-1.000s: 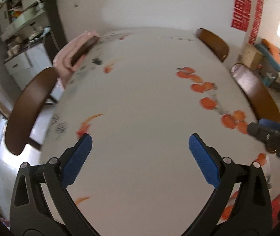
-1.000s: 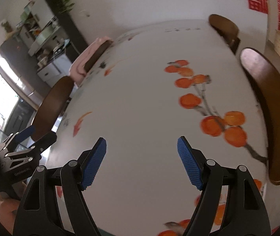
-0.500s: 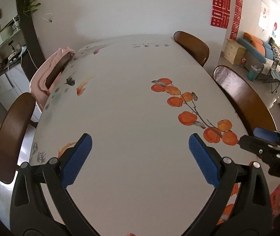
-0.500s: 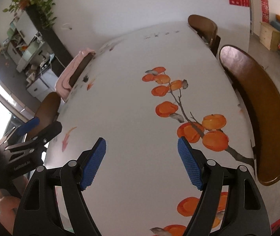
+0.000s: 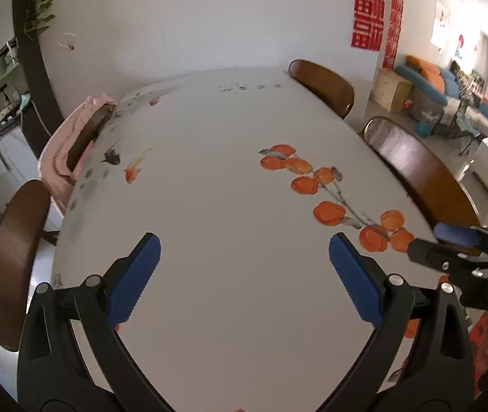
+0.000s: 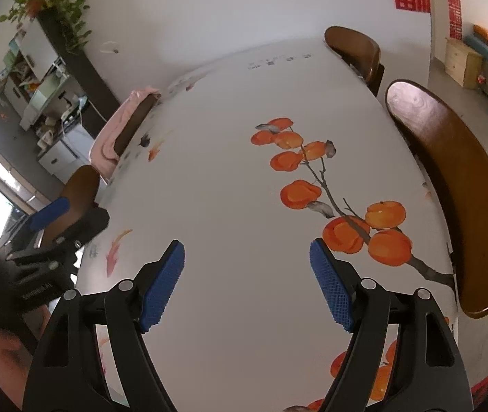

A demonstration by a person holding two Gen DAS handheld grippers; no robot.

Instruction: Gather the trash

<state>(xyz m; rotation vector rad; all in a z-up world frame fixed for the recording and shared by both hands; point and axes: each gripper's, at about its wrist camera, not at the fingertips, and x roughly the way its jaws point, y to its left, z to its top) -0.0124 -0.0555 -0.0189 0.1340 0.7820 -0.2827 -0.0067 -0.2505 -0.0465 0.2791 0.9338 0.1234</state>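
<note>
Across both views it's mostly one big white table point(image 5: 230, 178), printed with an orange persimmon branch point(image 6: 316, 185). Brown chairs point(image 6: 456, 185) line its right and left edges, with a pink cloth point(image 5: 62, 147) on the far-left one. Left gripper point(image 5: 244, 274) and right gripper point(image 6: 247, 278) both hang wide open at the near end, holding nothing. Can't spot any trash anywhere.

A long white table point(image 5: 216, 206) printed with orange persimmons point(image 5: 326, 212) and small goldfish point(image 5: 133, 171) is filling the room's centre. Dark wooden chairs point(image 6: 463, 185) are standing along both sides of it, one on the left wearing a pink cloth point(image 5: 59, 151) draped over its back. Red paper hangings point(image 5: 367, 7) are showing on the white wall, a trailing green plant point(image 6: 48, 3) is sitting atop a dark cabinet, and a blue sofa with orange cushions point(image 5: 443, 79) is lining the far room.
</note>
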